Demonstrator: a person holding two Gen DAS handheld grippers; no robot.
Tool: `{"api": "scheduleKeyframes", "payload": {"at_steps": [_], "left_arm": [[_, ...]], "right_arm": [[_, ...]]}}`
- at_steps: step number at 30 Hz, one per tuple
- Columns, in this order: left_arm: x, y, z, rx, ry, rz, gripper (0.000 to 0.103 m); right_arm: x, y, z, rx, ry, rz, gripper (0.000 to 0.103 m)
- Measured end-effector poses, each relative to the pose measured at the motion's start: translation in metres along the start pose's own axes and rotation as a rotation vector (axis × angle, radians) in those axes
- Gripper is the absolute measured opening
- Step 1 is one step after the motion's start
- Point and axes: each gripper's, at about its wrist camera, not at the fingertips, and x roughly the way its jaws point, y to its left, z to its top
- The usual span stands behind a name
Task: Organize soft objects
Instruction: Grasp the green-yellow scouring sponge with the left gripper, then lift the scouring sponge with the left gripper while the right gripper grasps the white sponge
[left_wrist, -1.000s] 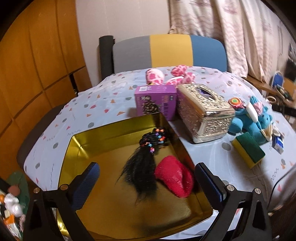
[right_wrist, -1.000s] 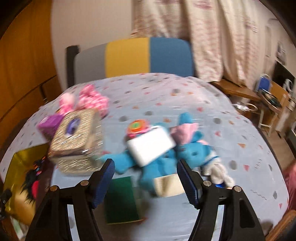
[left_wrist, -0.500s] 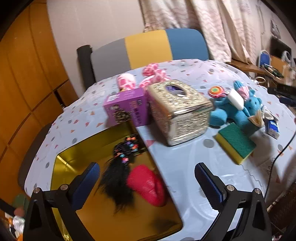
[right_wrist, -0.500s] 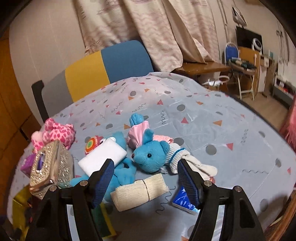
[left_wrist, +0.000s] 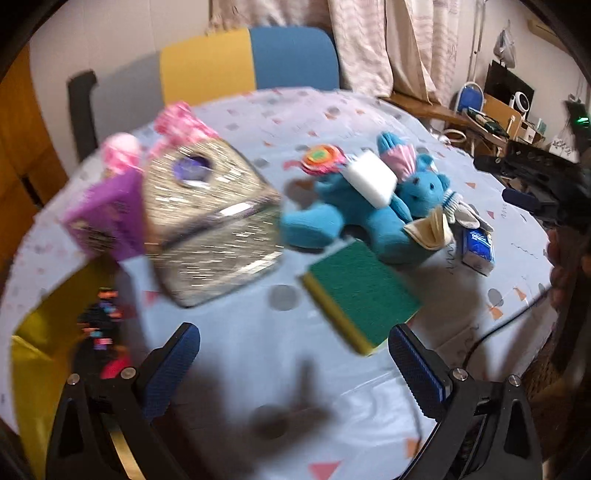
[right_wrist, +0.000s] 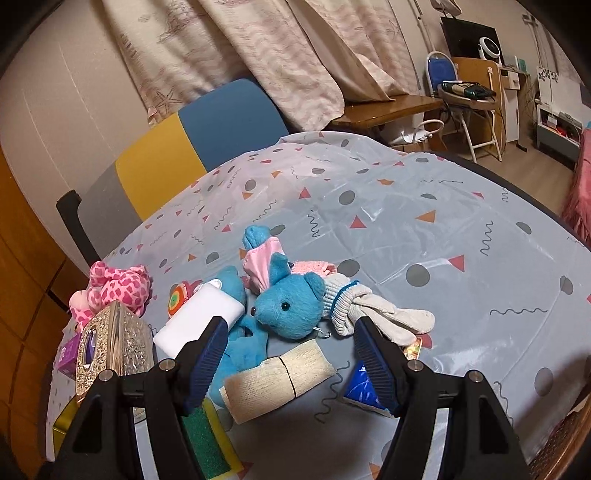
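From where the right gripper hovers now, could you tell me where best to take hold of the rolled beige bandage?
Probably across the middle of the rolled beige bandage, coming straight down from above. It lies flat on the tablecloth, its near side clear, almost centred under the open right gripper; the blue teddy bear crowds only its far side.

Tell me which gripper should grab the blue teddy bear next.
Right, probably. The right gripper is open with the blue teddy bear framed between its fingers, close ahead. The left gripper is open too, but the bear sits farther off to its right, beyond the green sponge.
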Motion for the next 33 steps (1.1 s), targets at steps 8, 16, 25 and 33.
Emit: {"api": "scheduleKeyframes", "payload": {"at_steps": [8, 16, 25, 33], "left_arm": [[0.074, -0.023, 0.028, -0.159, 0.181, -0.11, 0.091], [0.111, -0.044, 0.034, -0.156, 0.187, -0.081, 0.086], [0.069, -0.029, -0.018, -0.046, 0.093, -0.101, 0.078], [0.052, -0.013, -0.051, -0.038, 0.013, -0.133, 0.08]], "right_arm": [[0.003, -0.005, 0.001, 0.026, 0.013, 0.023, 0.072], [0.006, -0.006, 0.0, 0.035, 0.034, 0.04, 0.072], [0.019, -0.003, -0.006, 0.029, 0.116, 0.091, 0.072], [0.038, 0.022, -0.02, -0.036, 0.251, 0.177, 0.072]]}}
